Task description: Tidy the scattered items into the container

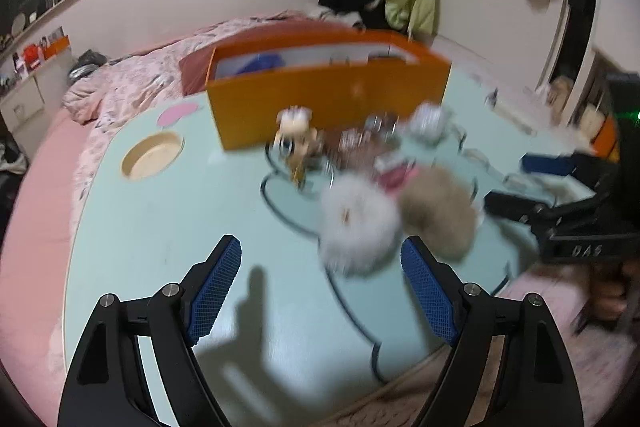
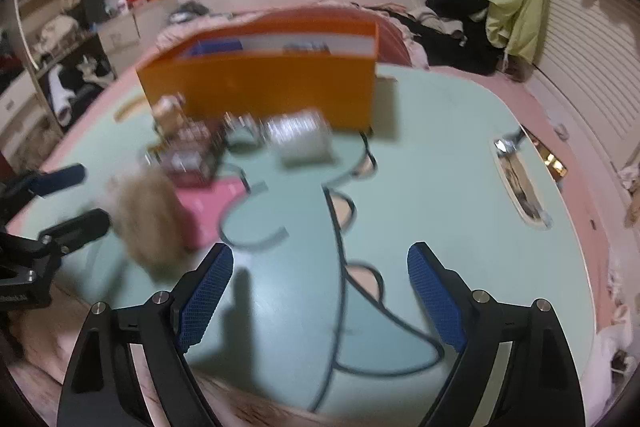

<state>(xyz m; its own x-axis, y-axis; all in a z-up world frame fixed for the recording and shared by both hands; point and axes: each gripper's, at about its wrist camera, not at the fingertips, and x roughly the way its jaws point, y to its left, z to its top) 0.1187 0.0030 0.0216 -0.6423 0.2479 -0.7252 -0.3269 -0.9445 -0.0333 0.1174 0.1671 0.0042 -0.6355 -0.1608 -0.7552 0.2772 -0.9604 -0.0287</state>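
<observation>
Orange box (image 1: 328, 95) stands behind the clutter; both grippers' fingers (image 1: 218, 291) (image 2: 436, 291) spread, empty.

On the pale green table (image 1: 160, 219), the orange cardboard box (image 1: 328, 99) stands at twelve o'clock; before it, the fluffy white pom-pom (image 1: 360, 223) touches the fluffy tan pom-pom (image 1: 440, 211) at its three o'clock.
</observation>
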